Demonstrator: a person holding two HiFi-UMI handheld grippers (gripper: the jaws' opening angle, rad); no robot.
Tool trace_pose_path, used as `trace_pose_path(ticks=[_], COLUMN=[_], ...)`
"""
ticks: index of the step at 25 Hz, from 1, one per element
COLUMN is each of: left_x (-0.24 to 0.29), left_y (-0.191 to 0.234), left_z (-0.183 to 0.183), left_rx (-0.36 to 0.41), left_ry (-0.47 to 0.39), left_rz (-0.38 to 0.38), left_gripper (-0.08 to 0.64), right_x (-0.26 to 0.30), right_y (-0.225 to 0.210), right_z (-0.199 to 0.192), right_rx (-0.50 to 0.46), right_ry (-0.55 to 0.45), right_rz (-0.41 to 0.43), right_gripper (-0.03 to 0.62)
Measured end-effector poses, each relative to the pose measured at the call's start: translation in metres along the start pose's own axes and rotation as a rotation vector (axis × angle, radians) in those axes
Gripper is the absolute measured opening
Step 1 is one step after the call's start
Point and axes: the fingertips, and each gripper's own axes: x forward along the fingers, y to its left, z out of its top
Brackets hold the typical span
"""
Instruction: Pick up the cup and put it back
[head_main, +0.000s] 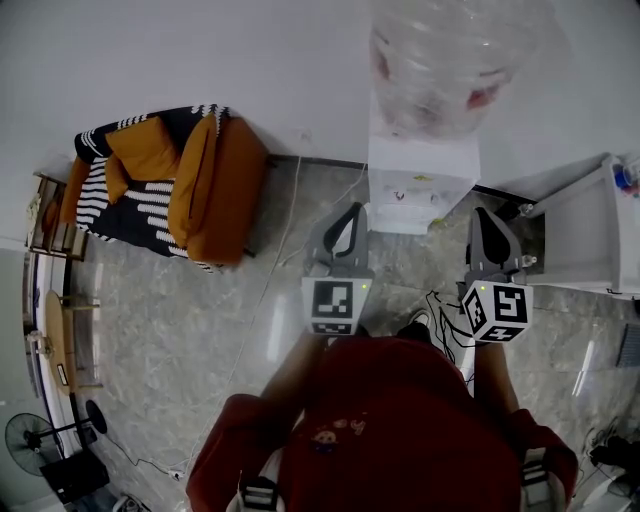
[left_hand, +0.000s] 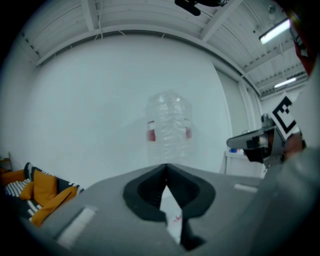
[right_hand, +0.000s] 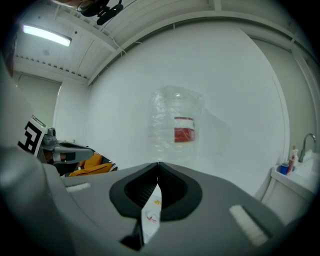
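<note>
No cup shows in any view. In the head view both grippers are held out side by side toward a white water dispenser (head_main: 420, 190) topped by a plastic-wrapped bottle (head_main: 450, 60). My left gripper (head_main: 350, 210) is shut with nothing in it; its tips meet in the left gripper view (left_hand: 166, 165), below the bottle (left_hand: 169, 125). My right gripper (head_main: 490, 215) is likewise shut and empty, its tips touching (right_hand: 158, 163) under the bottle (right_hand: 176, 125). Each gripper shows at the edge of the other's view: right gripper (left_hand: 255, 142), left gripper (right_hand: 70, 150).
An orange and striped sofa (head_main: 170, 185) stands against the wall at the left. A white counter (head_main: 600, 230) with a tap and bottles (right_hand: 300, 160) is at the right. Cables lie on the grey floor (head_main: 200, 330) by the person's feet.
</note>
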Motion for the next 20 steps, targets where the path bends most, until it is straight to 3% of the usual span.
trace_pose_path(ticks=[20], left_x=[-0.007], left_y=[-0.012], left_z=[0.006], left_rx=[0.026], left_ry=[-0.015], left_rz=[0.001], left_gripper=[0.002], right_x=[-0.008], right_y=[0.0], right_z=[-0.005], right_rx=[0.009], right_ry=[0.006], right_rz=[0.016], right_gripper=[0.002])
